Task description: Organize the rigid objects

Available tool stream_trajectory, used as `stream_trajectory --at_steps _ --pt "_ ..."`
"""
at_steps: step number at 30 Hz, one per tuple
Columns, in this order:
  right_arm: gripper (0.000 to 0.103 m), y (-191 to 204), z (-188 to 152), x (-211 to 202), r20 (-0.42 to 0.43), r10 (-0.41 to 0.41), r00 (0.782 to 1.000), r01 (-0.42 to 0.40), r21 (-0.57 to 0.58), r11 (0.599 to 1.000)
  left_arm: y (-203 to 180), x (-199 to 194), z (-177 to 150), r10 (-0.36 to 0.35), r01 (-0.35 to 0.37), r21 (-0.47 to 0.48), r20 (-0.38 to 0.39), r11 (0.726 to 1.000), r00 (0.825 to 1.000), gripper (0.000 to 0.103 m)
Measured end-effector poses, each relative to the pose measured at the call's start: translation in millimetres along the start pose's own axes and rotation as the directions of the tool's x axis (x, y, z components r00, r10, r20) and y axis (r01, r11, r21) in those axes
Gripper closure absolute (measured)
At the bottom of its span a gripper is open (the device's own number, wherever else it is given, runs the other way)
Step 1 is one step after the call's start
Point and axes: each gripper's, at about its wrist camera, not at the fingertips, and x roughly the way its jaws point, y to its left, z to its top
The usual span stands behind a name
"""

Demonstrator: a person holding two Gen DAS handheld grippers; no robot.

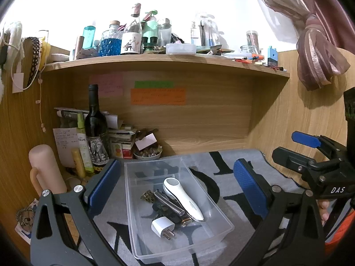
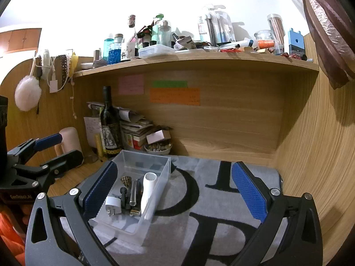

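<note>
A clear plastic bin [image 1: 142, 228] [image 2: 163, 174] sits on a grey mat with black letters [image 1: 221, 199] [image 2: 199, 221]. In it lie a white handheld device [image 1: 184, 196] [image 2: 148, 190], a white plug adapter [image 1: 163, 227] [image 2: 113, 205], a metal cylinder [image 1: 169, 201] [image 2: 133, 191], a gold-brown piece [image 1: 147, 196] [image 2: 125, 180] and dark items. My left gripper [image 1: 177, 190] is open and empty, its fingers either side of the bin. My right gripper [image 2: 175, 190] is open and empty, above the mat to the right of the bin. Each gripper shows in the other's view, the right [image 1: 310, 155] and the left [image 2: 51, 153].
A dark wine bottle [image 1: 94, 119] [image 2: 108, 122], stacked papers, a bowl of small pieces [image 1: 147, 154] [image 2: 158, 148] and a pink cylinder [image 1: 44, 168] [image 2: 70, 138] crowd the back left corner. A cluttered wooden shelf [image 1: 155, 61] [image 2: 199, 59] runs overhead. Wood panels enclose the right side.
</note>
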Motion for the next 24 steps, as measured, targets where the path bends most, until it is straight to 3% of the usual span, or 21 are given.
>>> stream_trajectory --at_steps 24 --pt "0.000 0.1 2.5 -3.7 0.018 0.013 1.000 -0.012 -0.030 0.999 -1.9 -5.0 1.5 0.003 -0.003 0.003 0.015 1.000 1.000 0.000"
